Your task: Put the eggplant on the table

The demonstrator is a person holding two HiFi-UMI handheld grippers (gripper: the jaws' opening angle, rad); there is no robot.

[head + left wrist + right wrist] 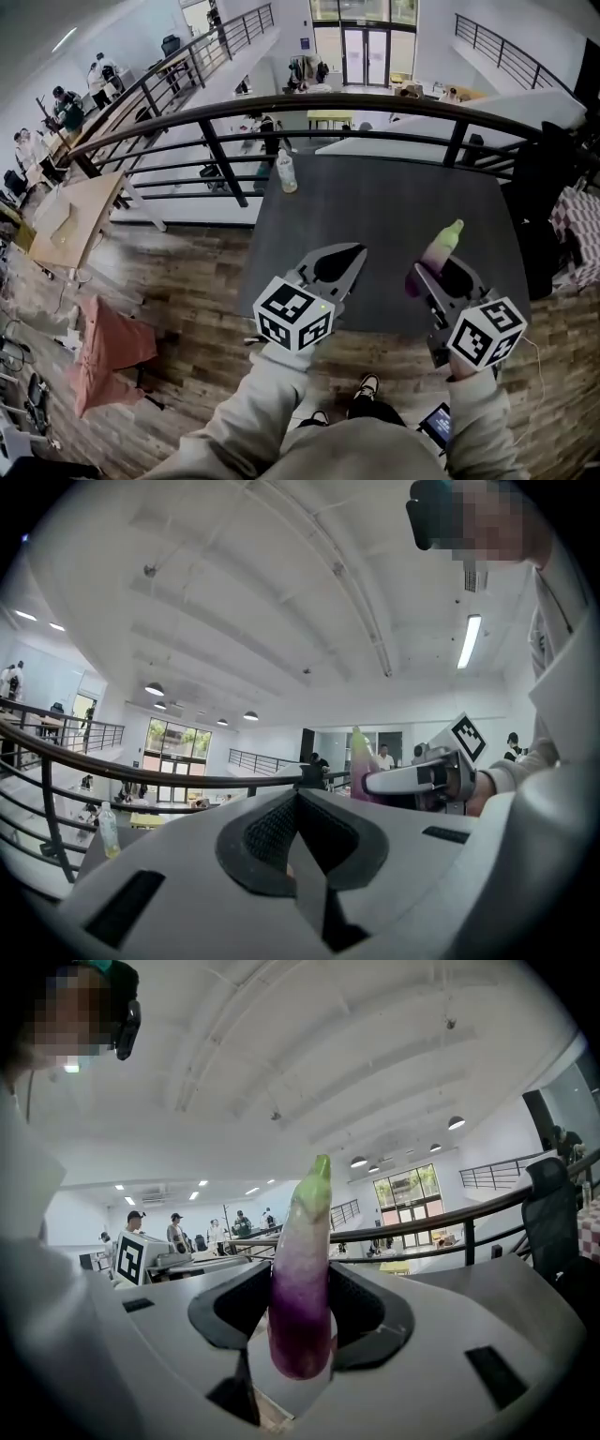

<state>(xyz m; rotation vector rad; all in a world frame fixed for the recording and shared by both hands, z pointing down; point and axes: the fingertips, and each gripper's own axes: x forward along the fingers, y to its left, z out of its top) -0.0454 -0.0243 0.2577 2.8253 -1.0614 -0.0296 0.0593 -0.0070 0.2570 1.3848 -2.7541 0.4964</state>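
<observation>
Two grippers show in the head view at the near edge of the dark bench [375, 202]: your left gripper [359, 248] is empty, and your right gripper [441, 272] holds the eggplant [437, 251] over the bench, green tip pointing away from you. In the left gripper view, the fingers [253, 827] are pressed together with nothing between them. In the right gripper view, the fingers [394, 1297] pinch the eggplant's purple lower part, and it stands upright between them.
</observation>
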